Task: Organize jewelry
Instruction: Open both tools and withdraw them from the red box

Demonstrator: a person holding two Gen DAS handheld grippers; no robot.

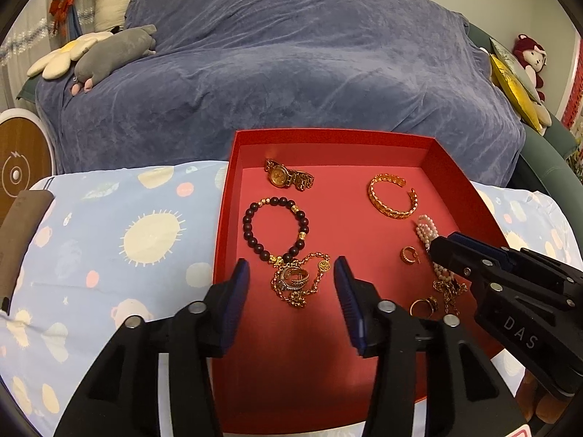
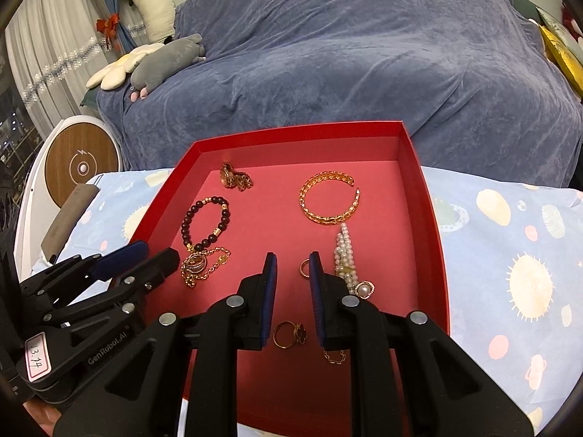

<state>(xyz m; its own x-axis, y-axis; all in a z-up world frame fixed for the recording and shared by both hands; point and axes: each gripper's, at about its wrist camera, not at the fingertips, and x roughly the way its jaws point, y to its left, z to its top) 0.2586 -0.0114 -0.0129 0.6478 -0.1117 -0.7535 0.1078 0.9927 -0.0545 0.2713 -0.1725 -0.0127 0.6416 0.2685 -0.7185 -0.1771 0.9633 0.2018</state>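
Note:
A red tray [image 1: 328, 136] [image 2: 430, 218] holds the jewelry: a gold watch [image 1: 288, 174] [image 2: 235, 178], a dark bead bracelet [image 1: 277, 227] [image 2: 206, 222], a gold cuff bangle [image 1: 391, 196] [image 2: 328, 196], a pearl strand [image 1: 426, 231] [image 2: 344, 255], a gold chain tangled with rings [image 1: 297, 280] [image 2: 200, 264], a small gold ring [image 1: 409, 255] [image 2: 304, 267] and a ring with a dark flower [image 1: 422, 306] [image 2: 289, 333]. My left gripper [image 1: 291, 280] is open around the chain tangle, just above it. My right gripper [image 2: 293, 269] is open and empty over the small gold ring.
The tray sits on a pale blue printed cloth [image 1: 109, 236] [image 2: 510, 255]. Behind it is a sofa under a blue blanket [image 1: 291, 54] with plush toys [image 1: 116, 47]. A round wooden-faced device [image 2: 82, 167] stands at the left. A brown flat object [image 1: 22, 236] lies at the cloth's left edge.

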